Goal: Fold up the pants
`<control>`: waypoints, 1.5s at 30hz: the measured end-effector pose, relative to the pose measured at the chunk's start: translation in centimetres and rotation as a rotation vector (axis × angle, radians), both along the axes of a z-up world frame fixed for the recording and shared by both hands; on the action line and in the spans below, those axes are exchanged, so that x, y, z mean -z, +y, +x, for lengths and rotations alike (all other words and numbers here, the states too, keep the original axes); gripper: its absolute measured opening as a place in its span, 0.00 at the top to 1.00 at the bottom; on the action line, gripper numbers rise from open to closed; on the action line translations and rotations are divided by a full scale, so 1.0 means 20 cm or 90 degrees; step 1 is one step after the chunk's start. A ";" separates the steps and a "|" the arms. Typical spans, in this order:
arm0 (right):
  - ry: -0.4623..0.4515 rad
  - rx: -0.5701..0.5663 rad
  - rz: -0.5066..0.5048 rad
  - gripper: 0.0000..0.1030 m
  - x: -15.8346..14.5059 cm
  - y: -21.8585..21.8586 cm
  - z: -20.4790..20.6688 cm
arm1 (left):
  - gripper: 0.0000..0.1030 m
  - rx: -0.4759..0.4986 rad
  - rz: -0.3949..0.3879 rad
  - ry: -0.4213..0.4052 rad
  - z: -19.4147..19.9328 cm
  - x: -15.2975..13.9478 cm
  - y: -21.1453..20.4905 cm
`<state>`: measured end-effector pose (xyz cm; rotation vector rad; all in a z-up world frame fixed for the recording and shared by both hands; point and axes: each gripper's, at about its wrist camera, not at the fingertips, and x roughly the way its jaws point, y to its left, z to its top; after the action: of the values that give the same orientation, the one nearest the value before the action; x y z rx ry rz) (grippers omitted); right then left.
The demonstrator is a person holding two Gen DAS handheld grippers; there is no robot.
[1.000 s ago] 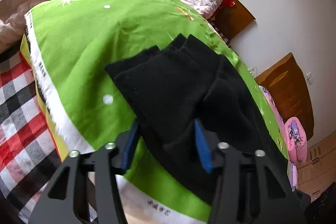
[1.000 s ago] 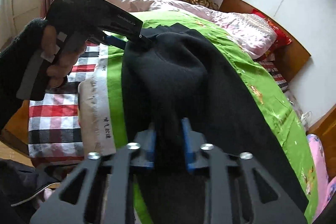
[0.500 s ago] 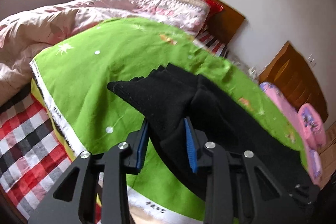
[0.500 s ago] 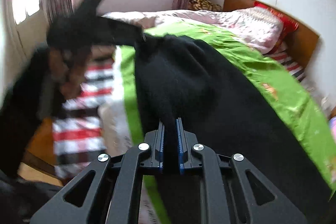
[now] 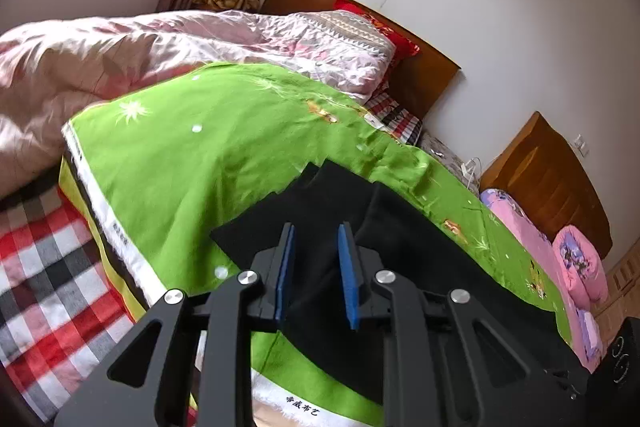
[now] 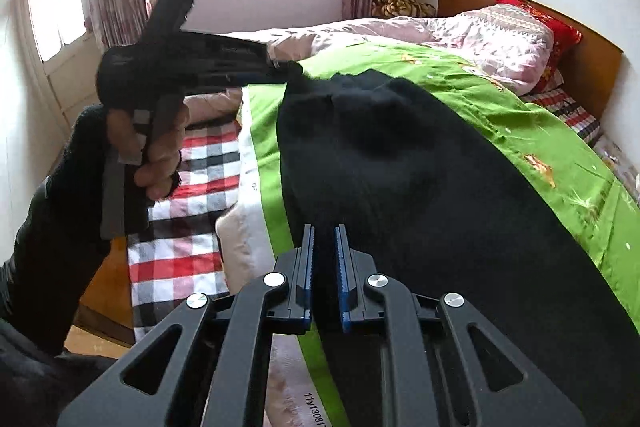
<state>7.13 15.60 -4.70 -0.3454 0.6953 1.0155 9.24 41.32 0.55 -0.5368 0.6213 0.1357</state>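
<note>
A green cotton sheet [image 5: 208, 163] is covering the bed; soft black pants [image 6: 400, 163] are lying bunched, the right hand-held gripper [image 6: 324, 247] pinching them, the left hand-held gripper [image 5: 316, 247] closing, apparently on their fabric.

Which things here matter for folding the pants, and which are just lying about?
In the job:
- black pants
- green sheet they lie on
- left gripper, jaws closing on the pants' edge
- right gripper, jaws shut on the pants

Lying about:
- pink quilt
- checked blanket
- red pillow
- wooden headboard
</note>
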 end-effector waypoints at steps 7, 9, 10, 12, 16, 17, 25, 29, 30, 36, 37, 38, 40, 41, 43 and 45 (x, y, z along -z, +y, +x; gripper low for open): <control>0.008 -0.012 -0.025 0.87 0.04 0.03 0.00 | 0.29 -0.018 -0.125 0.035 -0.03 0.16 0.14; 0.018 -0.013 -0.027 0.87 0.06 0.03 0.01 | 0.30 -0.014 -0.143 0.042 -0.05 0.21 0.15; 0.020 -0.011 -0.030 0.87 0.06 0.03 0.02 | 0.30 -0.014 -0.139 0.049 -0.04 0.22 0.15; 0.022 -0.011 -0.032 0.87 0.07 0.03 0.02 | 0.36 0.004 -0.138 0.051 0.00 0.24 0.14; 0.025 -0.004 -0.037 0.87 0.09 0.04 0.03 | 0.45 0.015 -0.125 0.072 0.10 0.27 0.11; 0.024 -0.004 -0.041 0.87 0.09 0.05 0.03 | 0.54 0.016 -0.116 0.078 0.13 0.28 0.10; -0.013 -0.029 -0.019 0.95 0.01 0.07 -0.04 | 0.93 -0.006 -0.042 0.010 0.03 0.09 0.06; 0.023 -0.050 -0.012 0.94 0.01 0.11 -0.05 | 0.95 -0.023 -0.027 0.038 0.05 0.12 0.09; 0.038 -0.051 -0.014 0.94 0.03 0.11 -0.05 | 0.95 -0.030 -0.038 0.053 0.06 0.16 0.10; 0.062 0.027 0.005 0.94 -0.02 -0.24 0.00 | 0.46 -0.108 0.008 0.100 0.01 0.25 0.13; 0.059 0.049 0.007 0.94 -0.03 -0.30 0.01 | 0.43 -0.111 0.023 0.088 -0.03 0.21 0.12; 0.053 0.092 0.006 0.92 -0.03 -0.42 0.04 | 0.35 -0.113 0.045 0.075 -0.06 0.16 0.09; 0.056 0.160 0.009 0.79 -0.02 -0.58 0.09 | 0.28 -0.071 0.073 0.038 -0.12 0.05 -0.04; 0.069 0.187 0.022 0.66 -0.01 -0.67 0.10 | 0.27 -0.037 0.073 0.027 -0.13 0.02 -0.10; 0.076 0.229 0.038 0.35 0.01 -0.78 0.12 | 0.25 0.048 0.073 0.011 -0.12 -0.02 -0.25; 0.076 0.242 0.041 0.32 0.02 -0.82 0.12 | 0.25 0.147 0.091 0.014 -0.08 -0.03 -0.48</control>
<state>9.45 -0.81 -5.20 -0.0898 0.7982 0.6983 7.72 31.67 1.16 -0.3233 0.6851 -0.0315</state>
